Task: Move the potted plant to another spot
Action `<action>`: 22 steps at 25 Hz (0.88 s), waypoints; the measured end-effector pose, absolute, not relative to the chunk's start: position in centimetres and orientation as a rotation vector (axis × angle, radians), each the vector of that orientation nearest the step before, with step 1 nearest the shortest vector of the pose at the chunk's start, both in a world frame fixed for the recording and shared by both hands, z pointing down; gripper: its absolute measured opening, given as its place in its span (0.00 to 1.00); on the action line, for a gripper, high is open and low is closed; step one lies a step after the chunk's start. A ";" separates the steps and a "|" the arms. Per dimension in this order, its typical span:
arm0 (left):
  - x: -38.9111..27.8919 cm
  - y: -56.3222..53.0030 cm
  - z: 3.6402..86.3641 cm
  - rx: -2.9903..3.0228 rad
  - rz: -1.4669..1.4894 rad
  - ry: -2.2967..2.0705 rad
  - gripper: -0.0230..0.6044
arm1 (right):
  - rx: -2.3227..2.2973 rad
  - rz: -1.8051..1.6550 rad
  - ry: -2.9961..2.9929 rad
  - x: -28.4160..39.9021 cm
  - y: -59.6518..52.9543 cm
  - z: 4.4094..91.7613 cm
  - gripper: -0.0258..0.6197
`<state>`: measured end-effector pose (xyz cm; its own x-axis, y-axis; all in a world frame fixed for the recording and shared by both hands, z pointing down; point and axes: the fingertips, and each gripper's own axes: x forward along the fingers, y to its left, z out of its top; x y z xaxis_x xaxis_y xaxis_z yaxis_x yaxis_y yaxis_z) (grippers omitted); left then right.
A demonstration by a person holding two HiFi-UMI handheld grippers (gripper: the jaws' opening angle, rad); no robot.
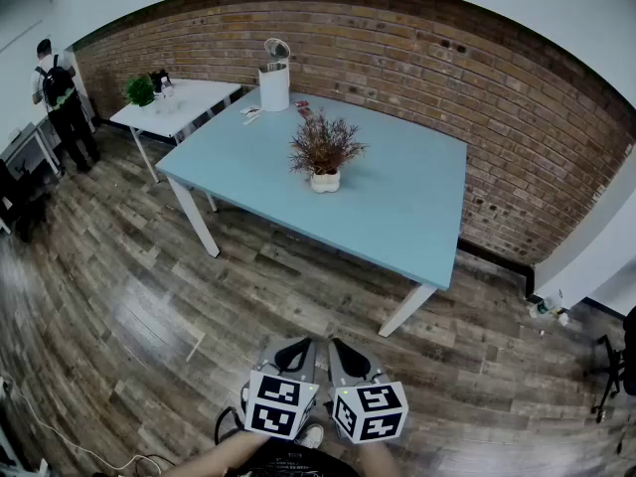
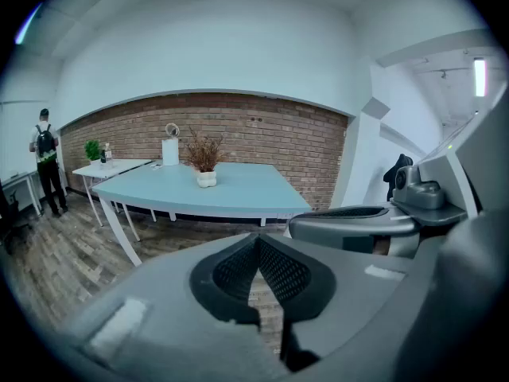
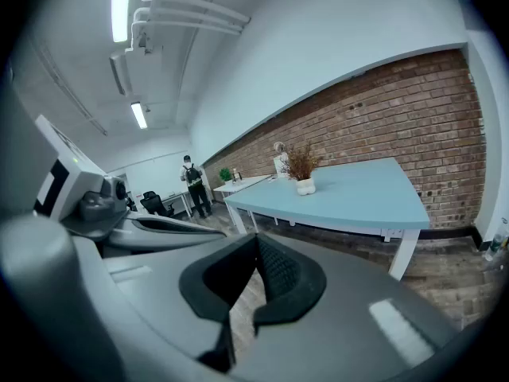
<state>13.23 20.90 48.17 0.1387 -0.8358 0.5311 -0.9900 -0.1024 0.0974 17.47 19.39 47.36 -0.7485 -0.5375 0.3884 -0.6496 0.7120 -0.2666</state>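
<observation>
head view: i'm well back from the blue table. the potted plant stands upright near the table's middle, a little toward the brick wall. my left tool and right tool sit side by side, low in front of me over the wooden floor, well apart from the plant. a white kettle stands near the table's far edge, behind the plant. a person is off beyond the white table, clear of my path

left gripper view: the left tool has its jaws pressed together with nothing between them. the plant is far ahead on the table, left of the jaw line

right gripper view: the right tool is likewise closed and empty. the plant sits ahead, slightly right of the jaw line

i judge the step in hand to be the approach. i'd walk up to the near edge and spread the jaws before reaching in. i'd aim at the white pot, not the dry twigs, which look brittle and would give no hold. the pot looks rounded and may slip, so i'd come in low and level and clamp its sides squarely. then i'd lift straight up and keep it upright. the bare stretch of table to the right looks like a good new spot
</observation>
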 end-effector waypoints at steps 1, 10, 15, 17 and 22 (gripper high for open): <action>13.2 20.8 48.0 2.000 0.483 -1.754 0.03 | 0.936 0.566 -2.637 17.5 19.4 47.4 0.04; 12.8 20.1 48.3 1.986 0.483 -1.758 0.03 | 0.964 0.528 -2.620 17.3 18.5 47.8 0.04; 11.9 18.3 48.9 1.983 0.456 -1.751 0.03 | 0.964 0.493 -2.601 16.2 16.7 48.4 0.04; 11.2 17.5 49.2 1.980 0.449 -1.746 0.03 | 0.964 0.496 -2.594 15.6 15.8 48.7 0.04; 8.9 14.4 49.8 1.969 0.434 -1.739 0.03 | 0.952 0.491 -2.578 13.2 13.0 49.4 0.04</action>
<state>8.91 14.41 49.76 0.1450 -0.8364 0.5286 -0.9867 -0.0828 0.1396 13.20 12.97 49.38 -0.7137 -0.5503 0.4333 -0.6710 0.7146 -0.1977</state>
